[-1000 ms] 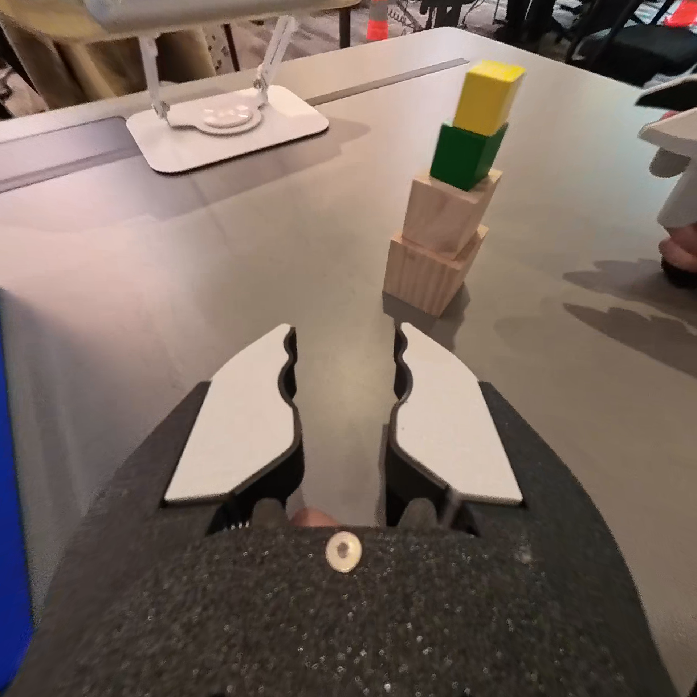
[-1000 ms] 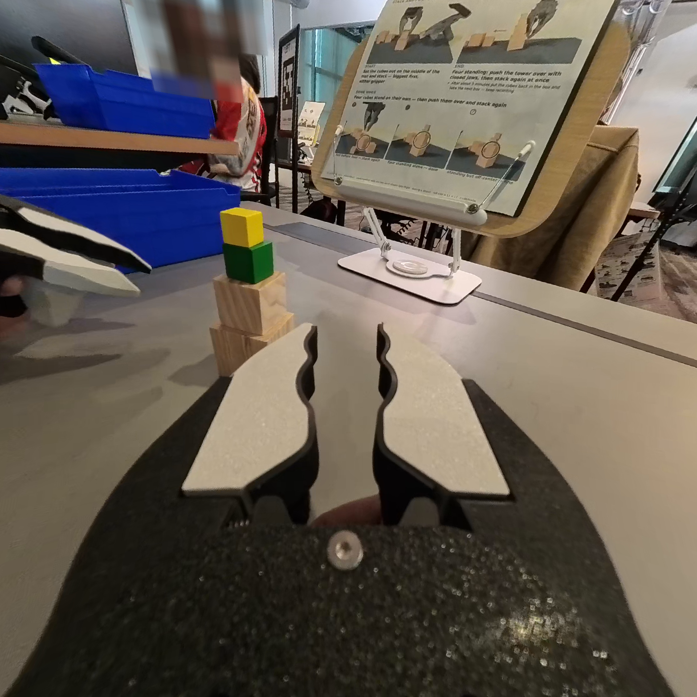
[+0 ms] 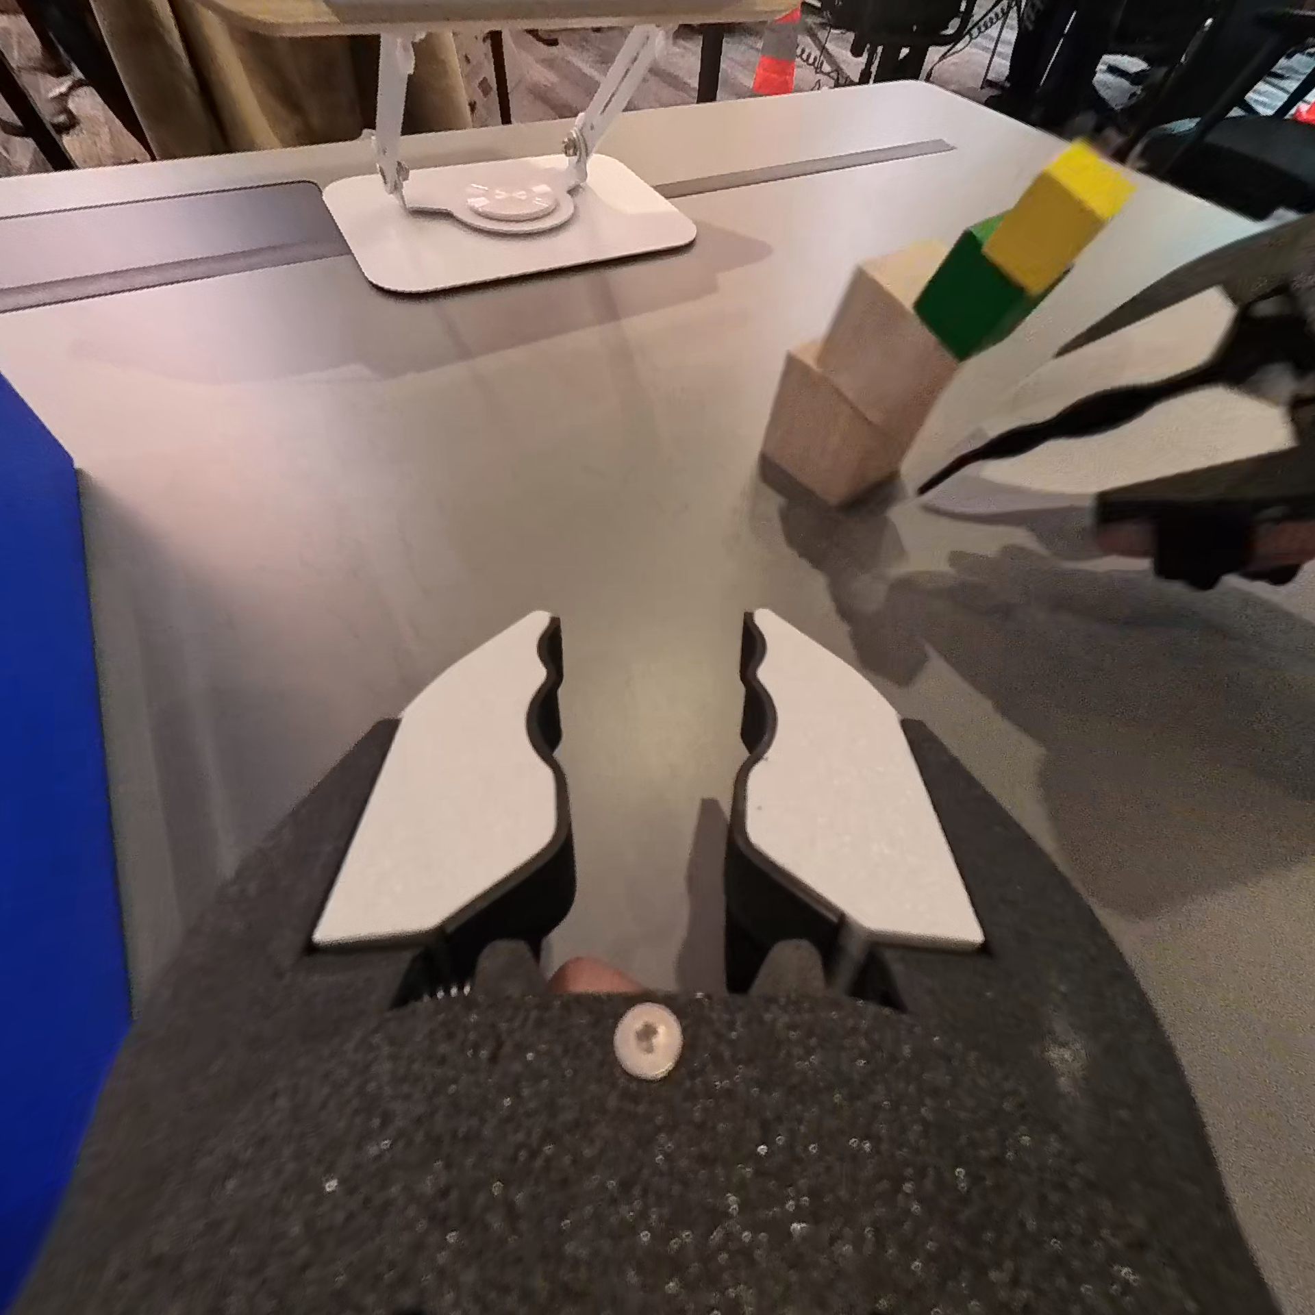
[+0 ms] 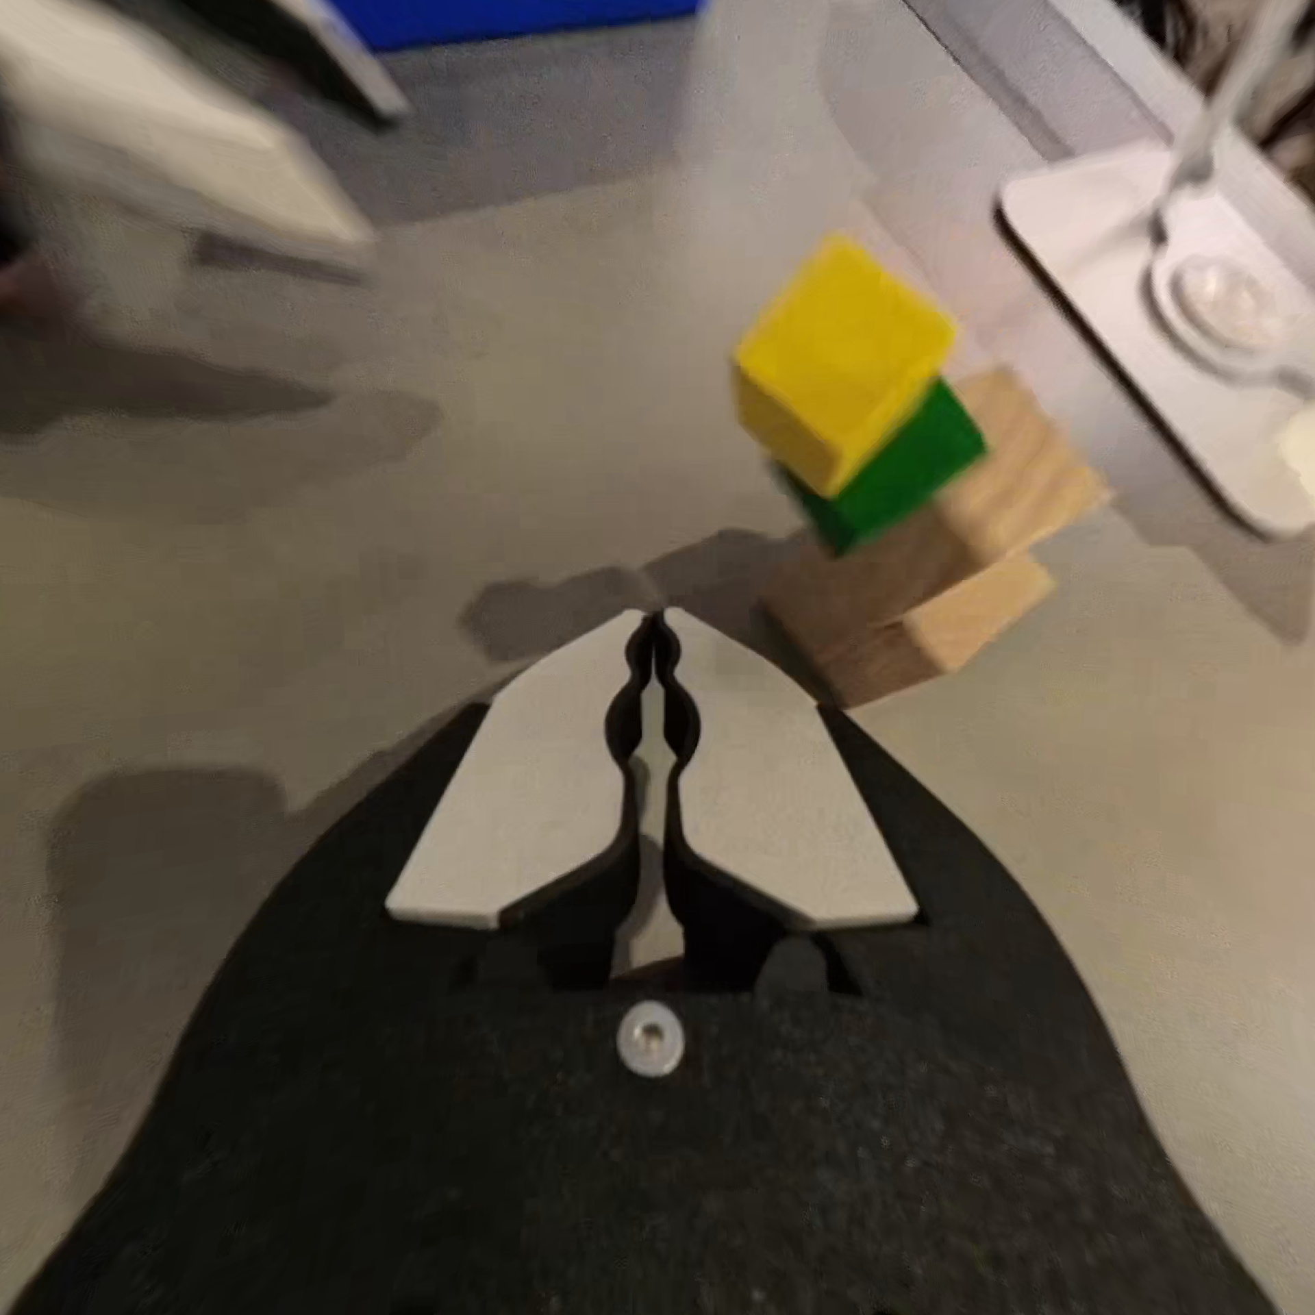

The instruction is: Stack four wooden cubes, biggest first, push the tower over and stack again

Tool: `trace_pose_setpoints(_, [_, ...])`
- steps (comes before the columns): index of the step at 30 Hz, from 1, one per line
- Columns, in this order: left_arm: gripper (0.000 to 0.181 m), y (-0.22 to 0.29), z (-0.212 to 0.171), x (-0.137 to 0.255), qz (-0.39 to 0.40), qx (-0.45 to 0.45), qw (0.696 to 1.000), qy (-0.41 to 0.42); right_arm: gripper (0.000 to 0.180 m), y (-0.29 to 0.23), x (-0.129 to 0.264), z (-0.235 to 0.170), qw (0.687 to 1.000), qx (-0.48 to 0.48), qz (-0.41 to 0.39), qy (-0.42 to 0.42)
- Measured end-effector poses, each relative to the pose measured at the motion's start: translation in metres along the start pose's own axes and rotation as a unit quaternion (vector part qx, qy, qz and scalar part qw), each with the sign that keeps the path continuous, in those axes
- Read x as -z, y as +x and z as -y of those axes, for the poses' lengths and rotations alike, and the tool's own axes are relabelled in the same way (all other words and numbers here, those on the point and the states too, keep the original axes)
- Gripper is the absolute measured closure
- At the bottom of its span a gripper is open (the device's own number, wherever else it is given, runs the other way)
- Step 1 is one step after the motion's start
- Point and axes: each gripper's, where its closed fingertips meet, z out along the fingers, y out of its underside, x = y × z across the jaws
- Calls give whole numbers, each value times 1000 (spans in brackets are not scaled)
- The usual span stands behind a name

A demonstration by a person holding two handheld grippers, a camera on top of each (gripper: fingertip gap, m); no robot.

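Fingers (image 3: pixel 469 797) of the left gripper (image 3: pixel 649 640) are standing apart over bare grey table (image 3: pixel 356 498) with nothing between them in the left wrist view, a blue bin (image 3: pixel 43 711) is edging the left border with its contents hidden, and the four-cube tower (image 3: pixel 918 334) is leaning at right, plain cubes below the green cube (image 3: pixel 975 299) and yellow cube (image 3: pixel 1053 220), with the right gripper (image 3: pixel 932 484) lying just beside its base. Turning to the right wrist view, the right gripper (image 4: pixel 658 615) is showing its jaws pressed together on nothing, the tower (image 4: pixel 904 512) is tilting just right of its tip, and a white stand base (image 4: pixel 1110 299) is sitting beyond near the table's edge.
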Motion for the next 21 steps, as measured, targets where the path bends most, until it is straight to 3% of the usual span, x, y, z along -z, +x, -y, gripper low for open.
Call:
trace_pose_setpoints(2, [133, 1, 0, 1, -2, 0, 1000, 2, 180, -16, 19, -16, 997, 80, -22, -9])
trace_pose_setpoints(8, [133, 3, -7, -9, 4, -4, 1000, -19, 180, 11, 48, -58, 996, -33, -81, -5])
trace_pose_setpoints(11, [133, 3, -3, -9, 13, -7, 1000, -9, 180, 11, 60, -49, 993, -73, -75, 50])
trace_pose_setpoints(14, [132, -1, -3, -11, 33, -8, 999, -9, 180, 30, 80, -43, 980, -64, -147, 117])
trace_pose_setpoints(16, [132, -4, 0, -10, 49, -9, 999, 3, 180, 38, 91, -39, 972, -88, -152, 159])
trace_pose_setpoints(21, [130, -3, 6, -5, 59, -19, 998, 28, 158, 58, 113, -27, 937, -164, -132, 279])
